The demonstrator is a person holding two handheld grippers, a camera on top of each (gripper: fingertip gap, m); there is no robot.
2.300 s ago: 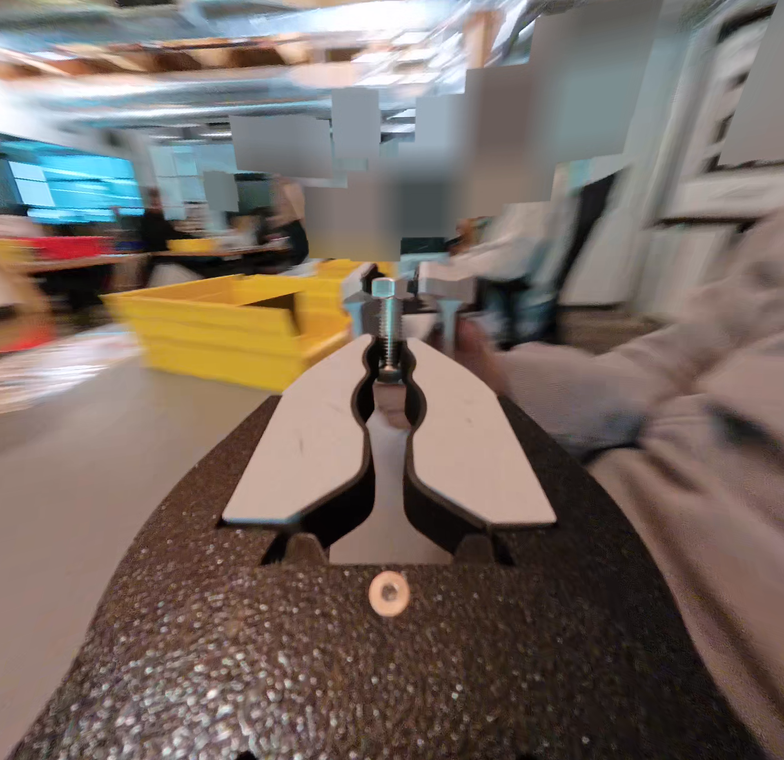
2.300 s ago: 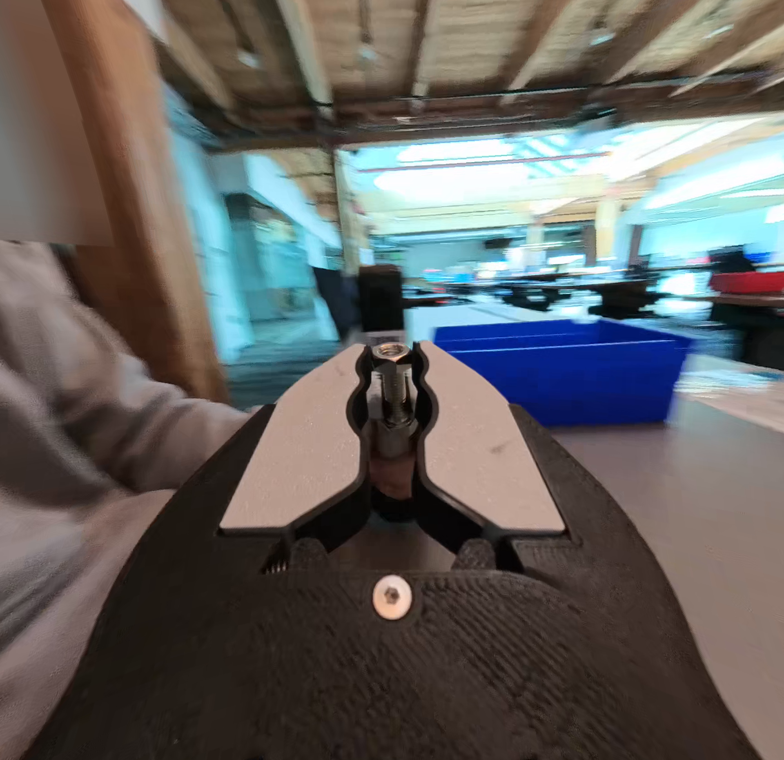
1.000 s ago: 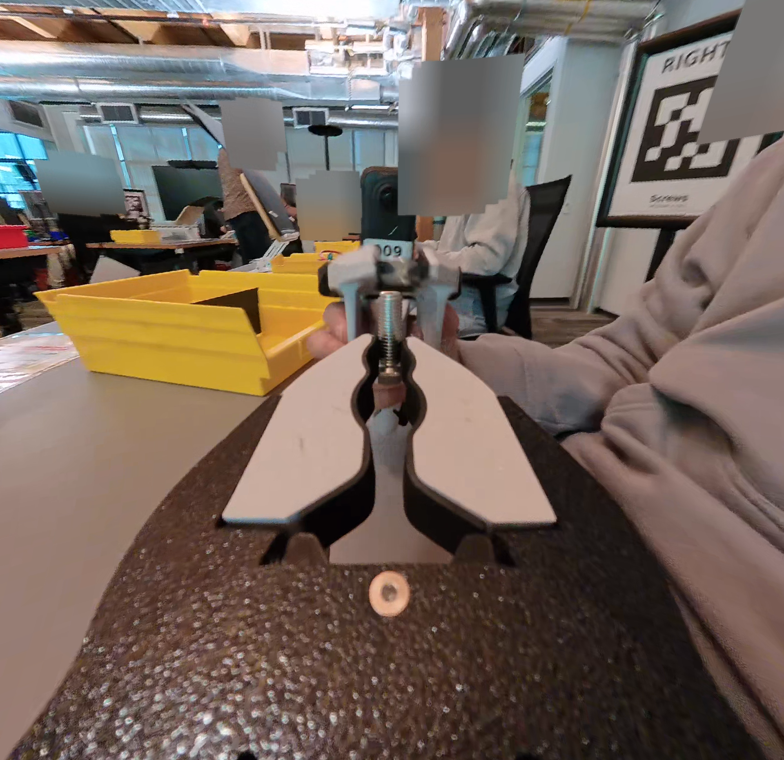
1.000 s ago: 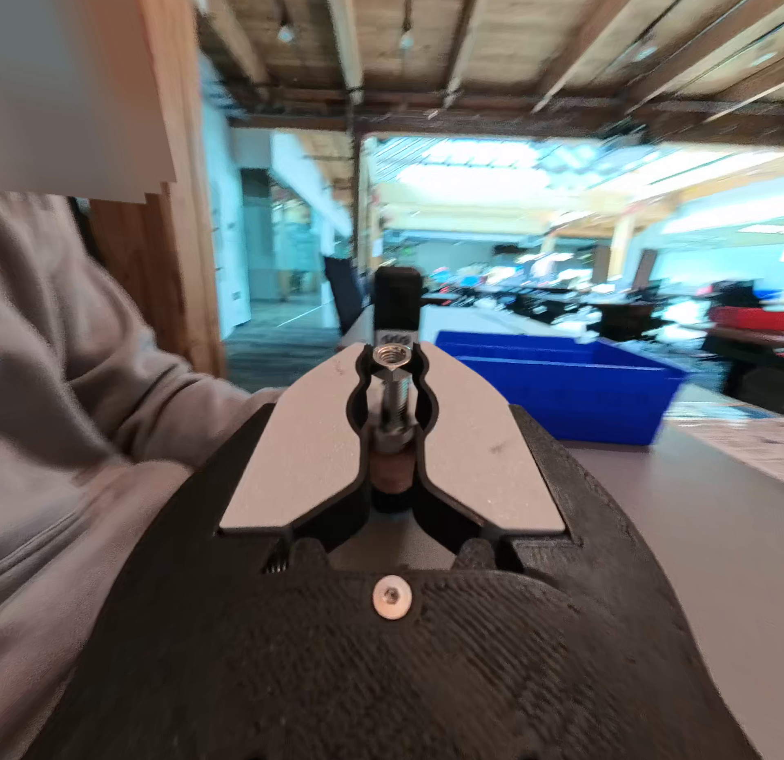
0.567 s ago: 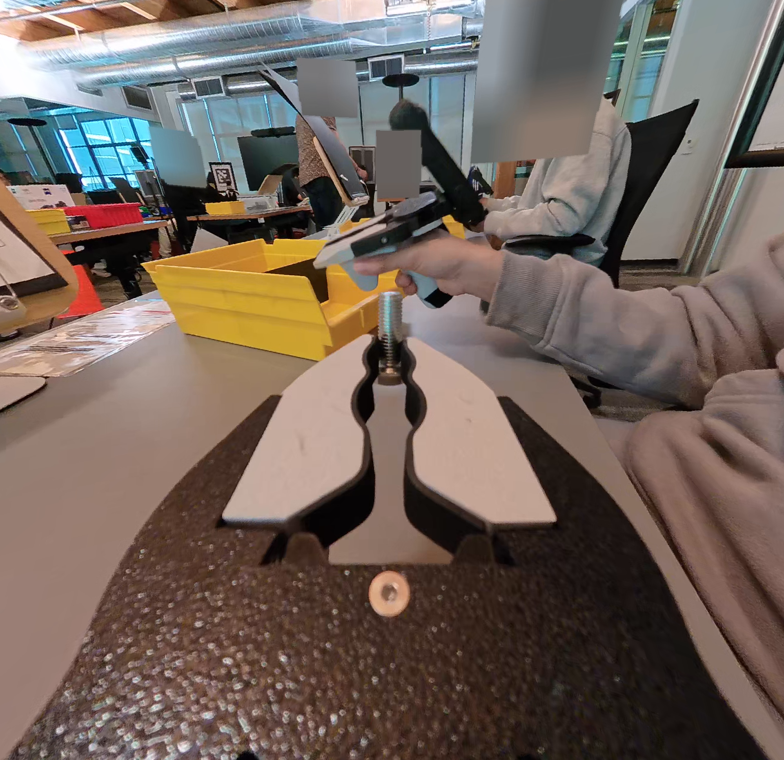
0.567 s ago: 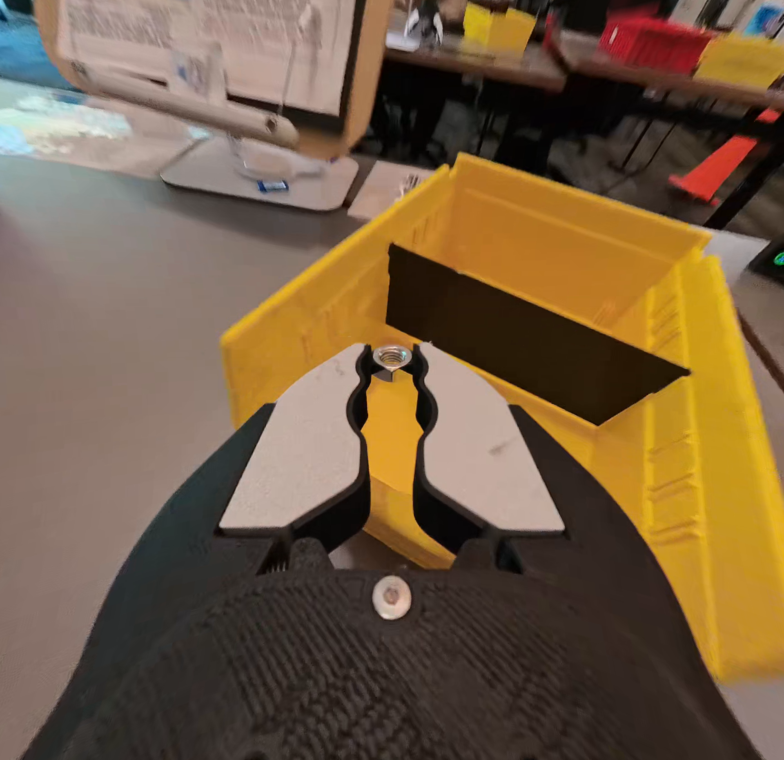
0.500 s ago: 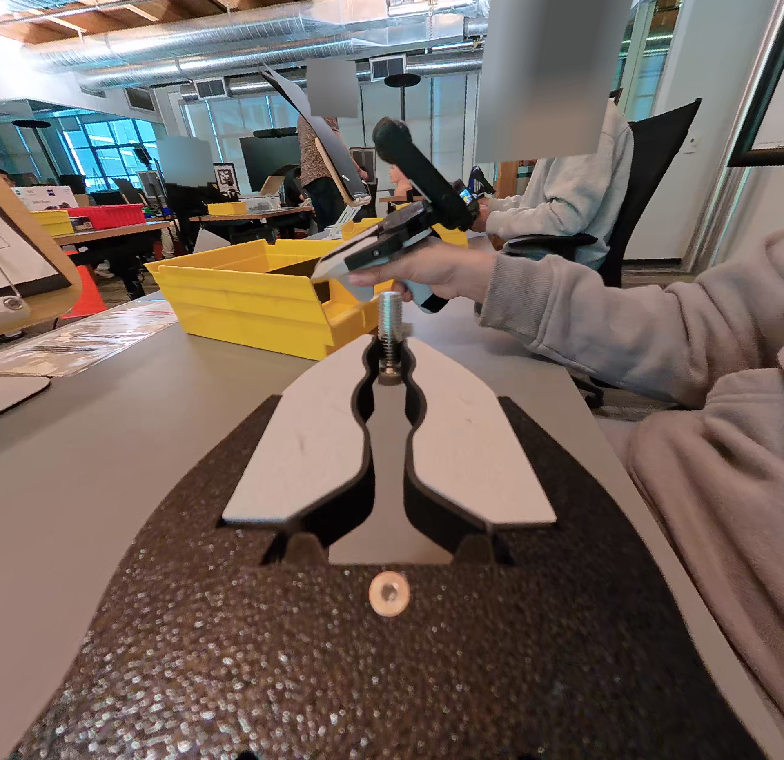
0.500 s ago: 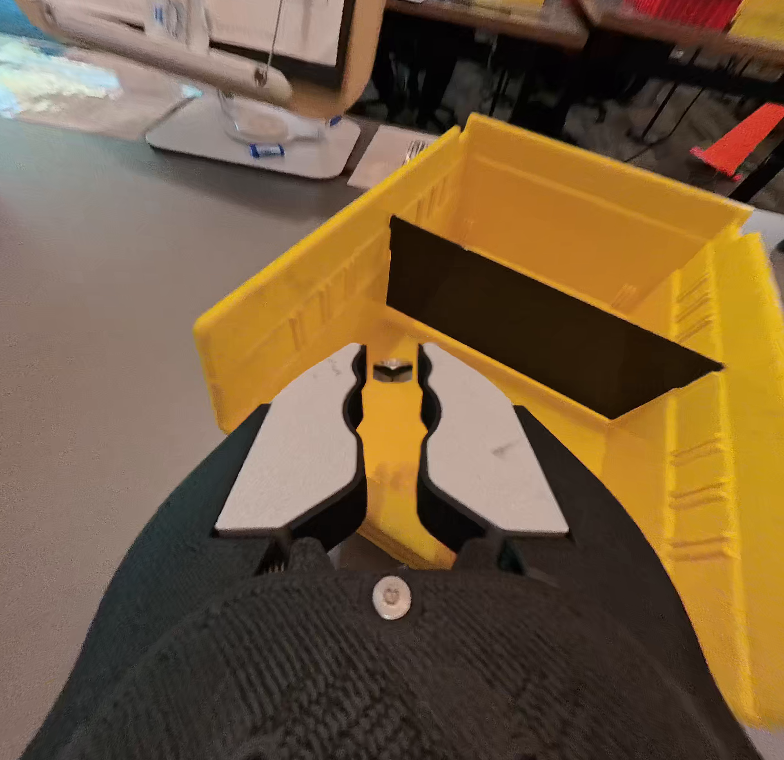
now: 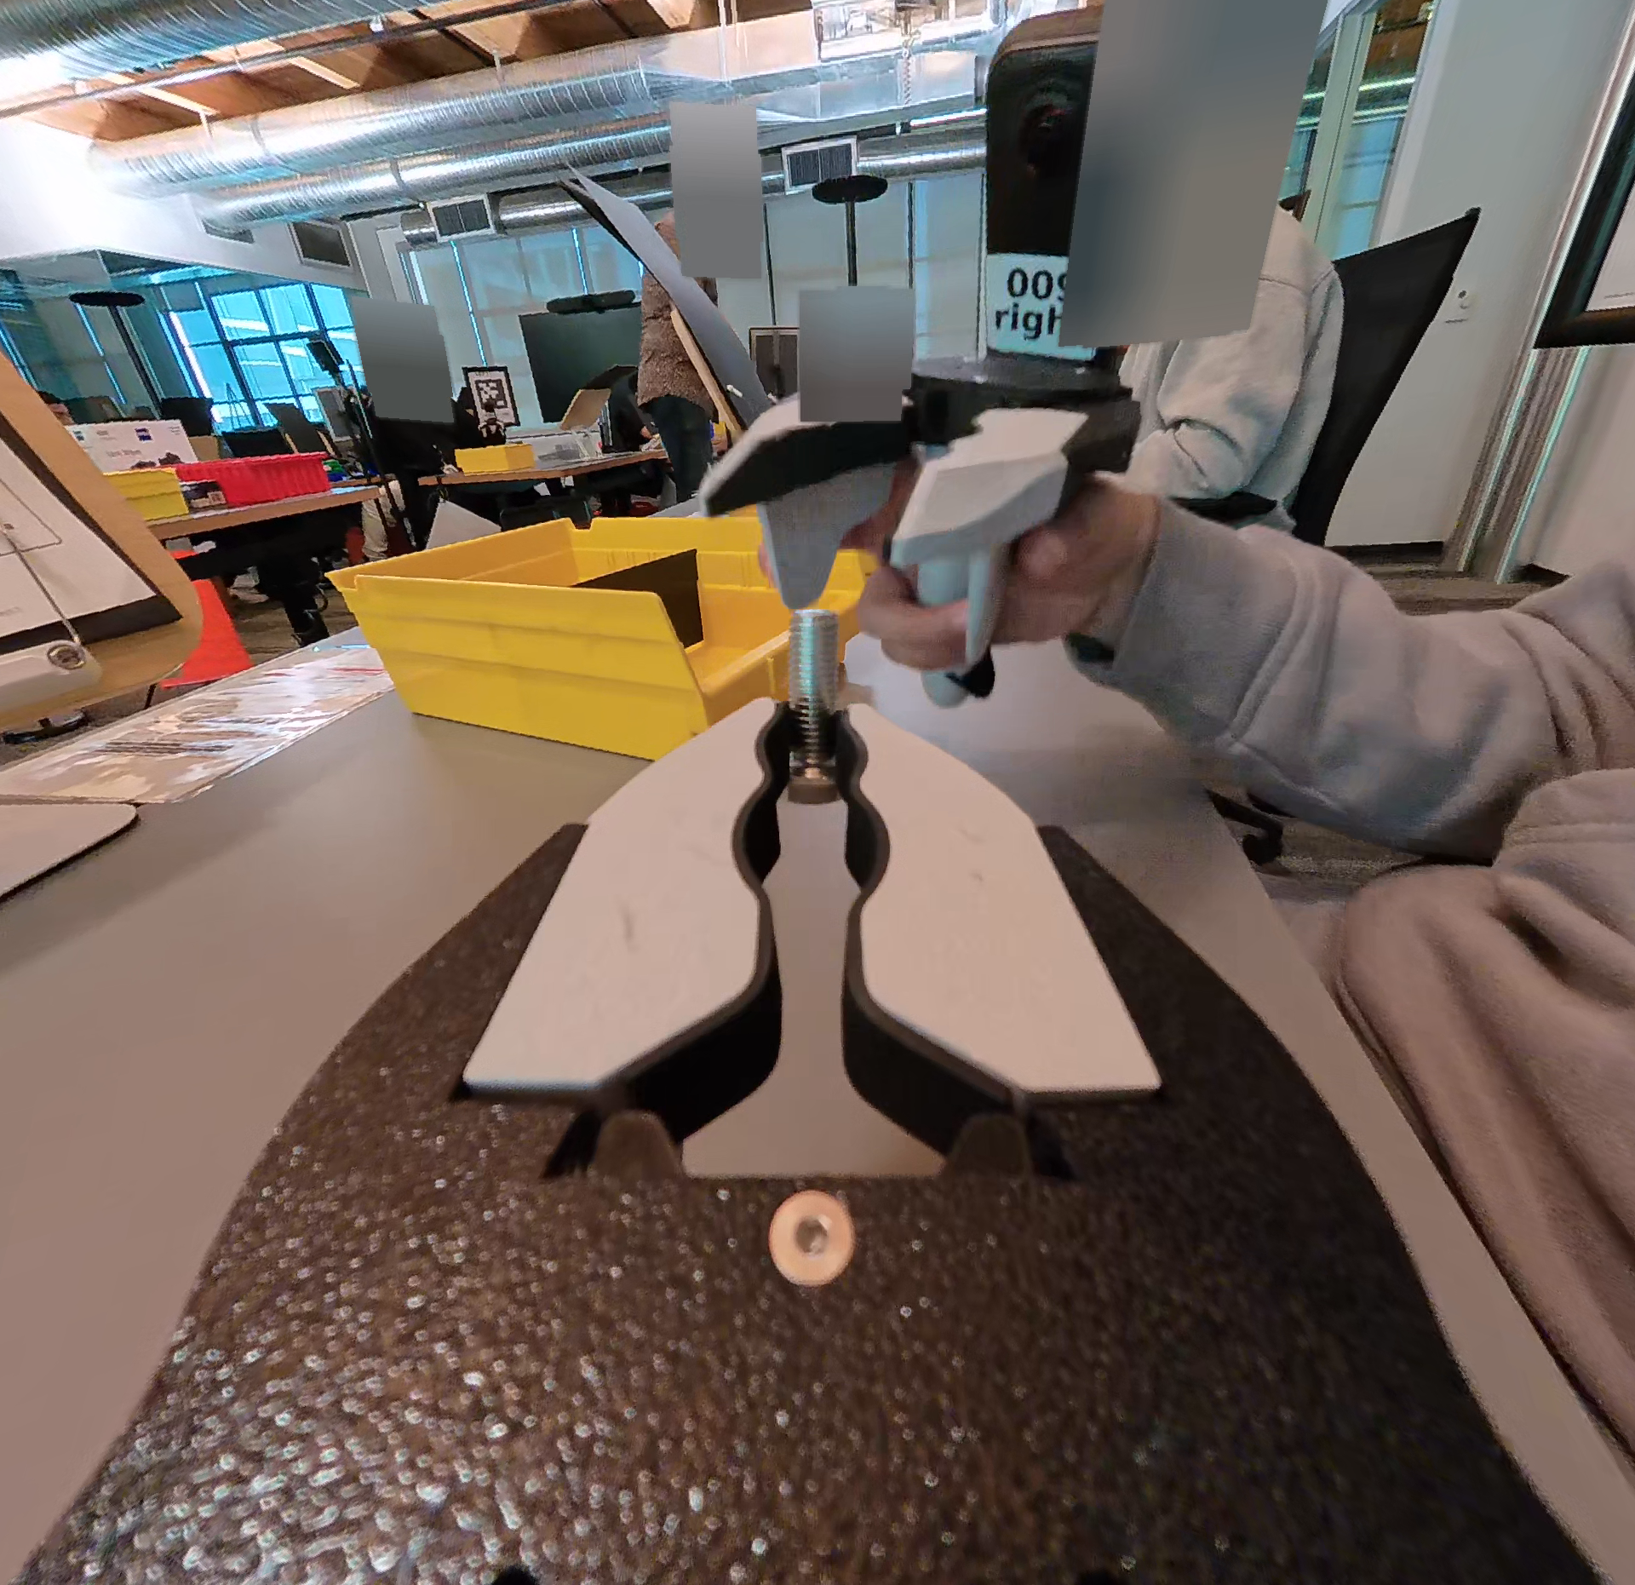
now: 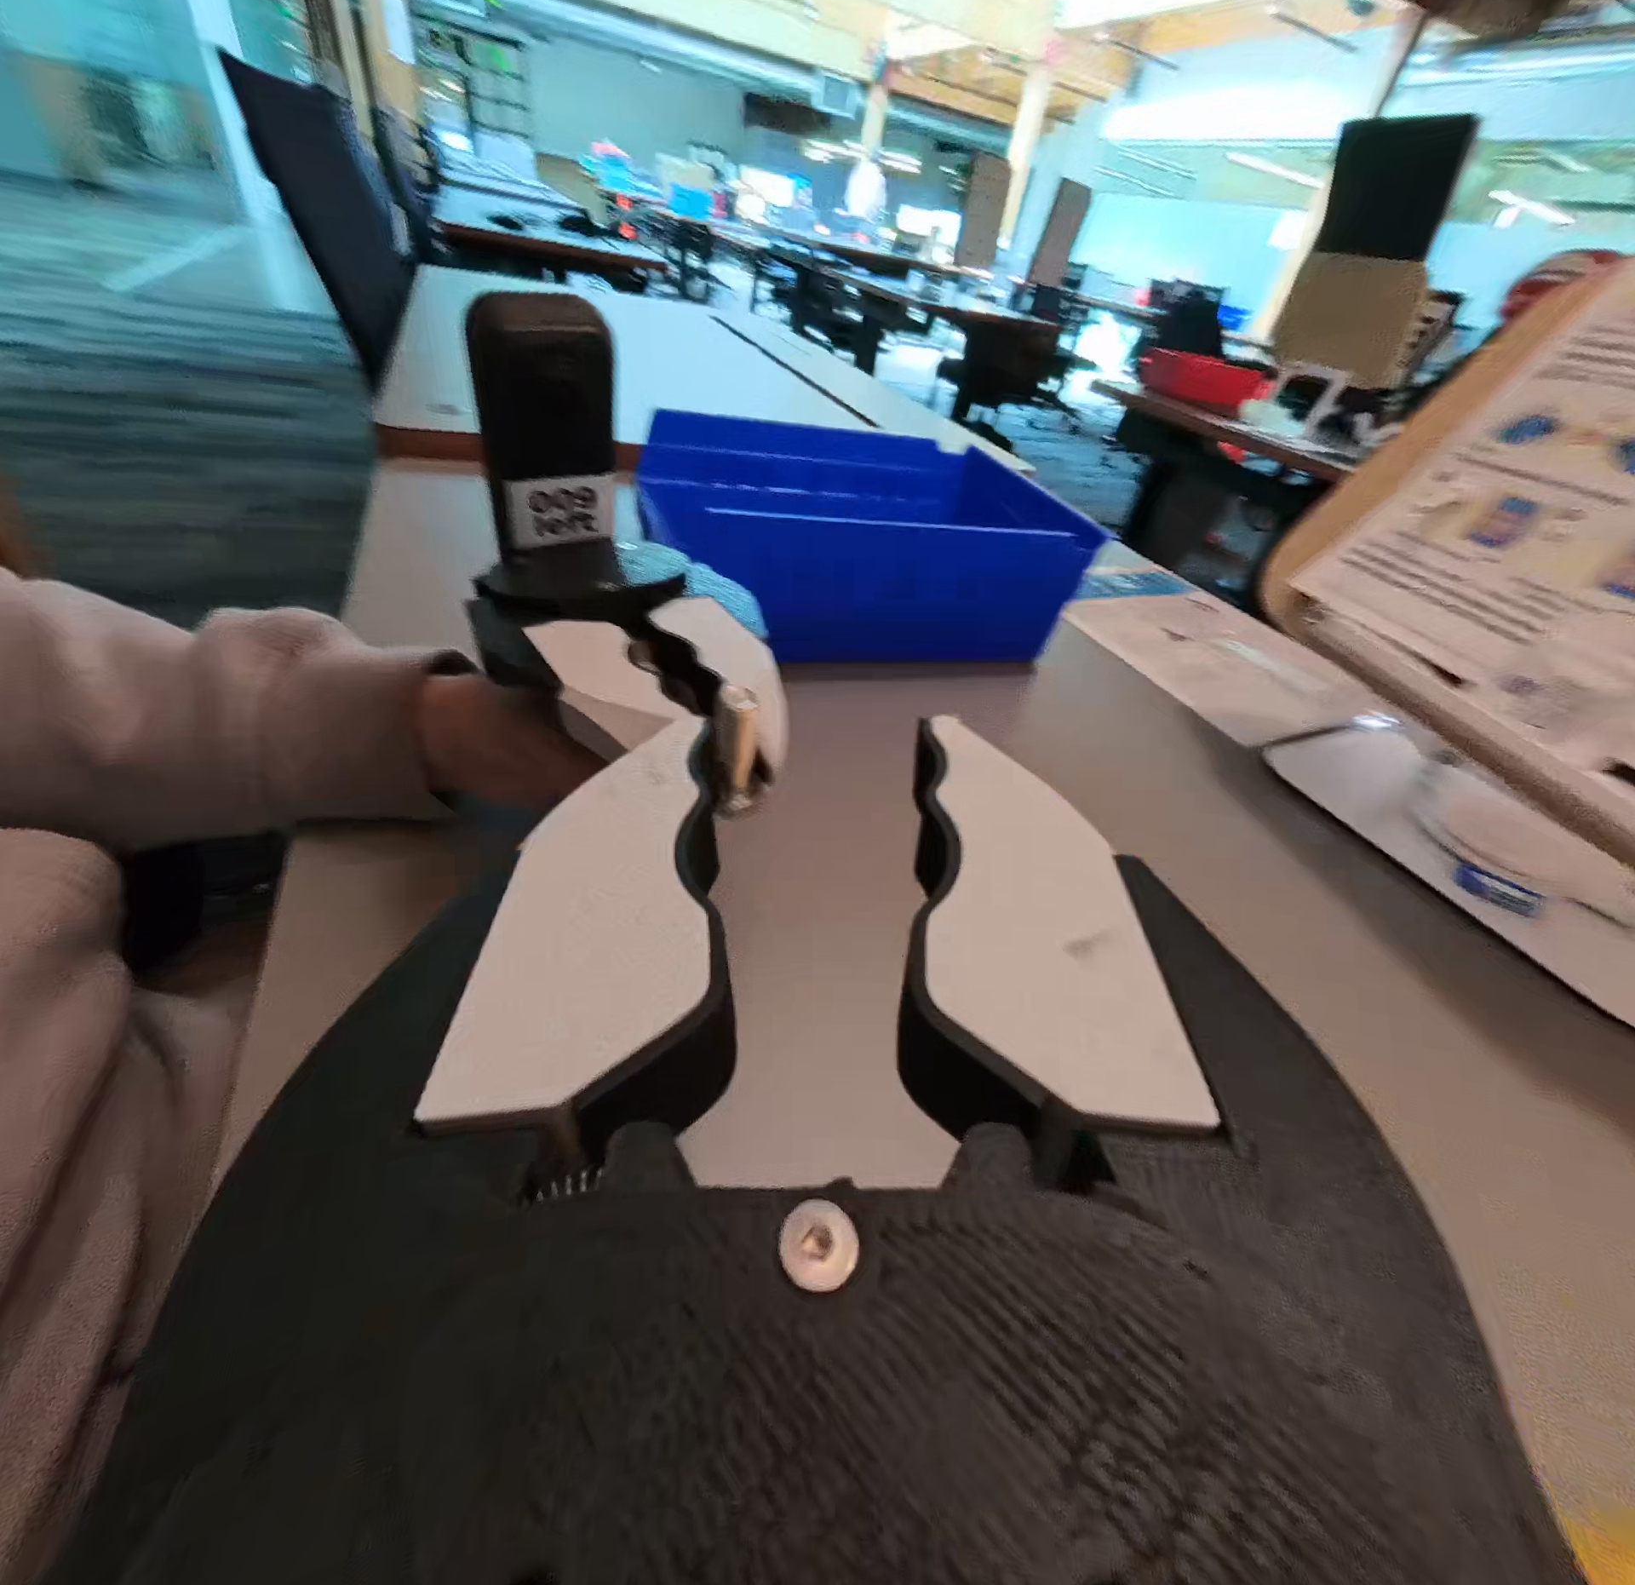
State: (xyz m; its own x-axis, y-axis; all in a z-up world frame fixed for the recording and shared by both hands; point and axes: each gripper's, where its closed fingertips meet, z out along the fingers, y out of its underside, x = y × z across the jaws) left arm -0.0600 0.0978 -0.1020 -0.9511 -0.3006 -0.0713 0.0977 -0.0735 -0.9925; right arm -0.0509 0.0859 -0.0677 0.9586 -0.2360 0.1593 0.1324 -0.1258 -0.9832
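My left gripper (image 9: 812, 721) is shut on a silver bolt (image 9: 814, 671). The bolt's head sits between the pads and its threaded shaft sticks out past the tips. The right wrist view shows the same grasp, with the bolt (image 10: 739, 751) in the left gripper (image 10: 708, 693). My right gripper (image 10: 814, 733) is open and empty over the grey table (image 10: 832, 879), its left finger close beside the bolt. In the left wrist view the right gripper (image 9: 871, 525) hangs just above the bolt's end, jaws apart. A yellow bin (image 9: 531, 649) stands behind the bolt.
A blue bin (image 10: 867, 560) stands on the table beyond both grippers. A board with printed sheets on a stand (image 10: 1460, 525) is at the right, and shows at the left in the left wrist view (image 9: 62, 560). A person's grey sleeves (image 9: 1327, 702) hold both grippers. About 4 cm separates my left fingertips from my right.
My right gripper took a nut off the bolt's end, carried it over the yellow bin, opened and let it drop, then swung back beside the bolt, open wider. The left gripper kept its hold on the bolt.
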